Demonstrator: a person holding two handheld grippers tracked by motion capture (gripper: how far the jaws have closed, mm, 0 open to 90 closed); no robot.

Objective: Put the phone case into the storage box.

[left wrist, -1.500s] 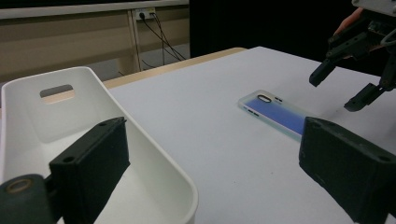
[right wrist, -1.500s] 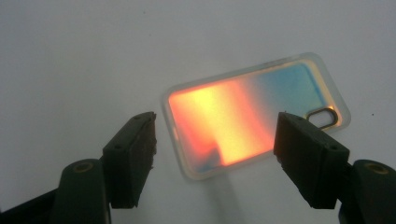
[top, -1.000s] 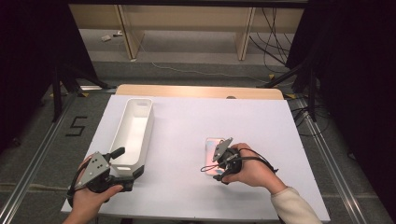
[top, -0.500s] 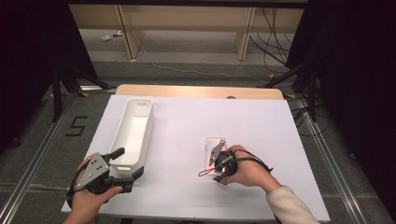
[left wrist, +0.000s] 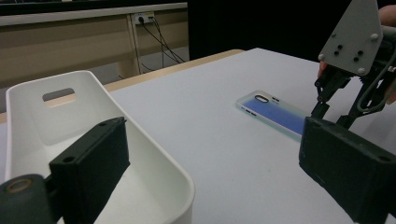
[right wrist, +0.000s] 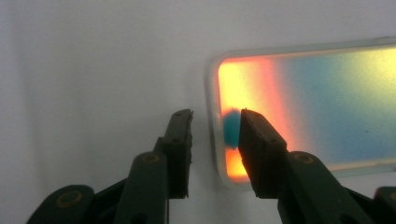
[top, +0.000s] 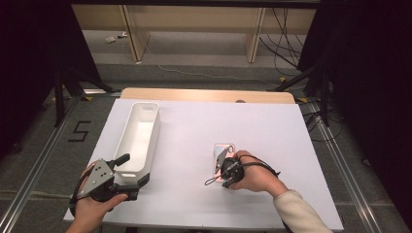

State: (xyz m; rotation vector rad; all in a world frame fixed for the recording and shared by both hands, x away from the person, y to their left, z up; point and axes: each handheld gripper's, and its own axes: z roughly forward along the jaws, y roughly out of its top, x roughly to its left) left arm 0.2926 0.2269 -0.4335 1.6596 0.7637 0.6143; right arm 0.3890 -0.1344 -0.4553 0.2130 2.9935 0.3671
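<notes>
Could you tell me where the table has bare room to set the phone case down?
The middle strip between the white bin and the phone case is bare, as is the far right beyond the right gripper. It is crowded near the left gripper.

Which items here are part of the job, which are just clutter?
In the job:
- iridescent clear plastic phone case, its end edge between the right hand-held gripper jaws
- long white plastic bin

Lying about:
- cables on the floor
- wooden shelf frame

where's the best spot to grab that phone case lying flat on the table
Grip the phone case by its short end wall, coming from above at that end. It lies flat with only a thin raised rim, so one of the right gripper fingers goes inside, one outside.
</notes>
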